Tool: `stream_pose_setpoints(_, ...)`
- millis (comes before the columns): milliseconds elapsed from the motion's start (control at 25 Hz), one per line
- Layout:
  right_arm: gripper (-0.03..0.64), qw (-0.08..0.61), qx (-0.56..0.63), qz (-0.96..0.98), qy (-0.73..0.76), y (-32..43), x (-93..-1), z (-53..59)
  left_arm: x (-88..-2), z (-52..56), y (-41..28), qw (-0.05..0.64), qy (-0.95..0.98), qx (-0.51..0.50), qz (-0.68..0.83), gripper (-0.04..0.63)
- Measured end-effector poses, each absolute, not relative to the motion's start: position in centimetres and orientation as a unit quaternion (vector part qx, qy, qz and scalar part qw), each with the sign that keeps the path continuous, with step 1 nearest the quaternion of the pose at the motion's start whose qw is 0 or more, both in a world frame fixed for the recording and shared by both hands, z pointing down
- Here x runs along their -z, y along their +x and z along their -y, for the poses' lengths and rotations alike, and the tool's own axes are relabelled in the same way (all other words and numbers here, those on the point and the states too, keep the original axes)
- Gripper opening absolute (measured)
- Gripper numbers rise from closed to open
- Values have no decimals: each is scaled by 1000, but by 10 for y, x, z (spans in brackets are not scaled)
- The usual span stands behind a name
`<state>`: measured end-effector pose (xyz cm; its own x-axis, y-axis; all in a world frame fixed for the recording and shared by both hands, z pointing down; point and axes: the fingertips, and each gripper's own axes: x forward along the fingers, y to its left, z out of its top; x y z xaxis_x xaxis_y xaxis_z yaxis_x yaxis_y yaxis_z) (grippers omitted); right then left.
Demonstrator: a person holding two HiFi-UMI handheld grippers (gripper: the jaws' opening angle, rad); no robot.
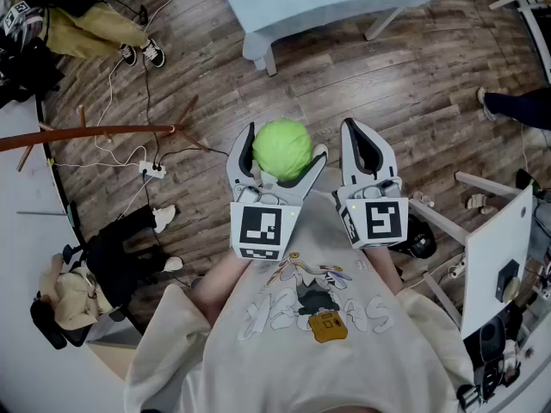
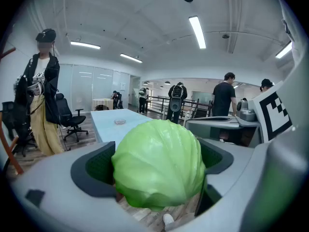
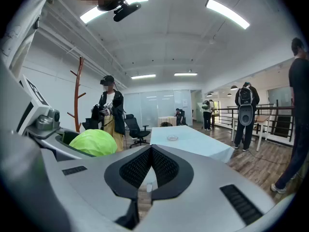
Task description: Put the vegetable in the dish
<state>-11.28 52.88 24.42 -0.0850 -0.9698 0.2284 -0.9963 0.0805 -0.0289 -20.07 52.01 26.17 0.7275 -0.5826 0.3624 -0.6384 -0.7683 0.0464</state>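
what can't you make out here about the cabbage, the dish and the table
dish: too small in both gripper views to tell whether anything is in it; not seen in the head view.
table: its far part is cut off by the head view's top edge.
cabbage: its lower half is hidden behind the body of the left gripper in the right gripper view.

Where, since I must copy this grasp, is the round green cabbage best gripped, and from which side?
Probably across the widest middle of the round green cabbage, jaws on opposite flanks, coming roughly level from the person's side, as the left gripper holds it. It is a handleless ball, so its girth seats best.
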Motion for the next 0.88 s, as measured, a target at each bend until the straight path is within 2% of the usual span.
stream_pose_setpoints(280,21,79,-89,733,670,-92,-247,-515,-265,-508,-190,87,920,-170,343,535)
stream_pose_setpoints(480,23,51,-95,739,665,-72,-246,-507,-265,-503,-179,84,914,-171,358,535)
stream_pose_setpoints(880,23,57,-87,745,659,-11,-253,-510,-262,-503,-124,71,908,-177,374,535)
